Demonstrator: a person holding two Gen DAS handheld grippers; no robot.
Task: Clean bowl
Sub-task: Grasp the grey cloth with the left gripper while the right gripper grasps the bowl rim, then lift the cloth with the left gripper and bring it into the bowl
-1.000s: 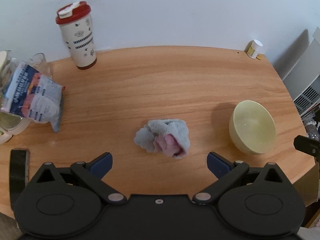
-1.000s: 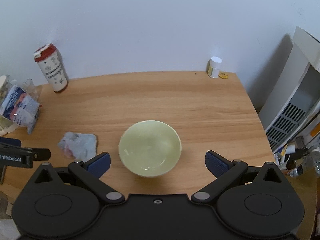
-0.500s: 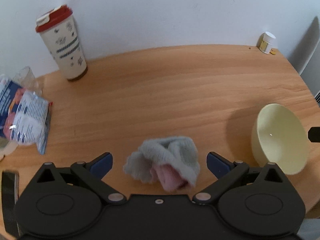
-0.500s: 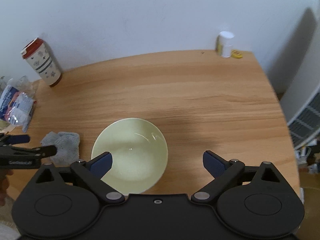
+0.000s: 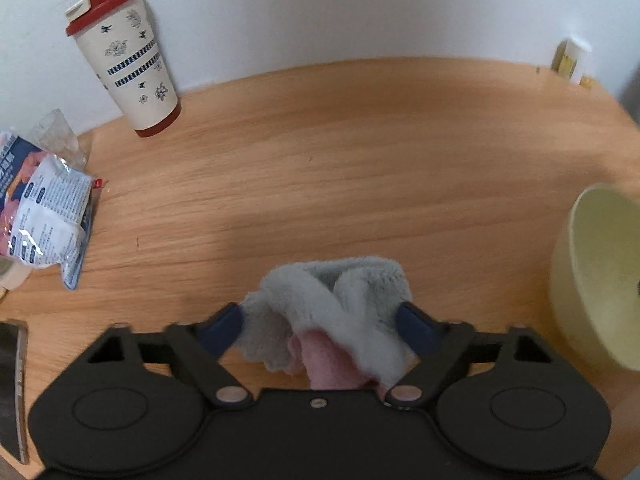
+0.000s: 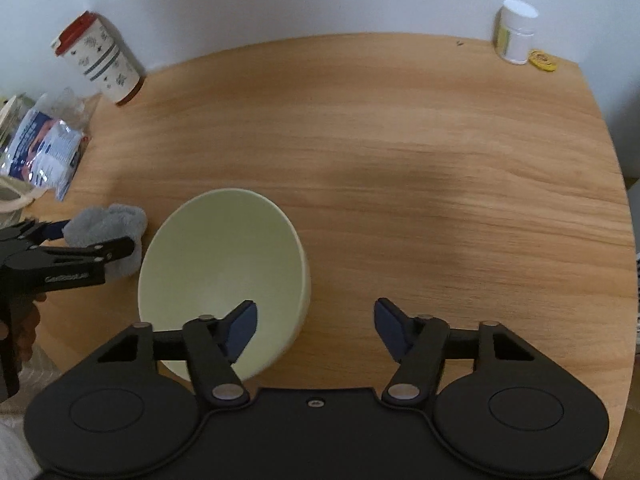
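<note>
Left tongs (image 5: pixel 320 326) clench the cloth (image 5: pixel 340 312); right tongs (image 6: pixel 314 330), spread, straddle the upward-facing bowl's (image 6: pixel 224 264) rim.

Left gripper (image 5: pixel 320 326) moved down onto grey-pink cloth (image 5: pixel 336 308); my jaws, wide apart a second ago, now narrowed, both pads touching cloth sides. Right gripper (image 6: pixel 314 330) advanced over pale green bowl (image 6: pixel 224 264); jaws narrowed somewhat, left finger (image 6: pixel 240 330) now inside bowl, right finger outside rim. Bowl was fully ahead of fingers before.
</note>
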